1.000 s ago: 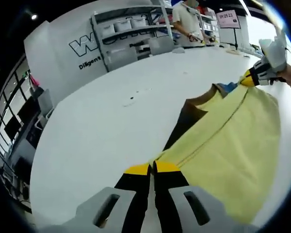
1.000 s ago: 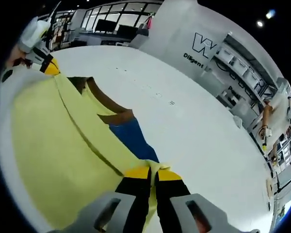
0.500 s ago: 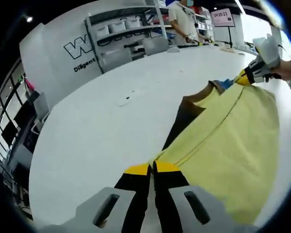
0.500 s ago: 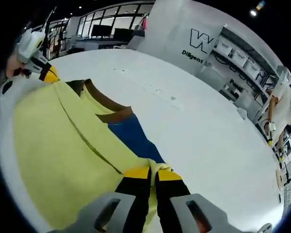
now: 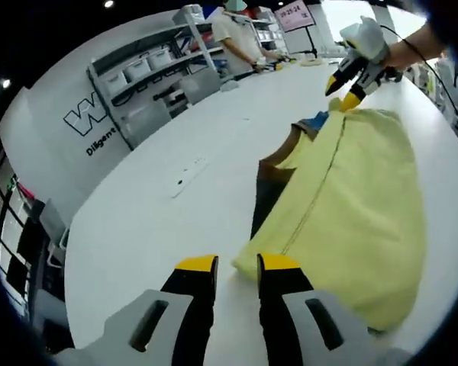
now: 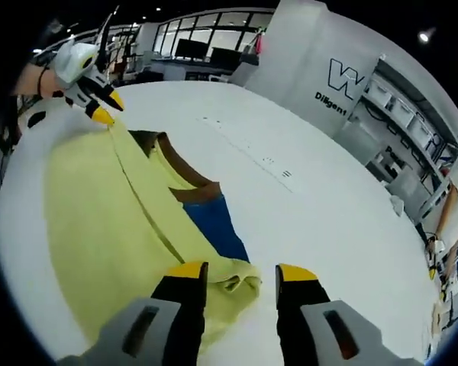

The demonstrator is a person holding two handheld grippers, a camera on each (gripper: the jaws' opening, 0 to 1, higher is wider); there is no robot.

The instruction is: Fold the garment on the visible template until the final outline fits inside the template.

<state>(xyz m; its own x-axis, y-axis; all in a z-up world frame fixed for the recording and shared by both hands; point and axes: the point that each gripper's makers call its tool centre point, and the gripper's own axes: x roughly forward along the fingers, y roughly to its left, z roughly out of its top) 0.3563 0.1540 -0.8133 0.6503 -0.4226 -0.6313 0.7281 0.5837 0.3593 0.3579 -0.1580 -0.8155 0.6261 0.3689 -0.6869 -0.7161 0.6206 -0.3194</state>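
Garment [image 5: 351, 198] x1, yellow, lies on table [image 5: 160, 221]; both grippers released, blue template [image 6: 214, 229] maybe beneath.

blue template [image 6: 216, 227] mostly hidden under yellow garment [image 6: 99, 221]

A lab or workshop hall is suggested by the large white desk [image 5: 160, 206] set in an open room with a dark ceiling and spot lights. Metal shelving [image 5: 149, 72] stocked with pale storage bins is seen along a white partition wall [image 6: 320, 53] printed with a large logo and lettering (only partly readable), and a second rack of bins [image 6: 397, 114] is seen in the right gripper view. A person [image 5: 240, 34] is seen working at the far end of the desk beside a standing sign [image 5: 294, 15], and glass-walled rooms with monitors [image 6: 202, 42] are visible further back.
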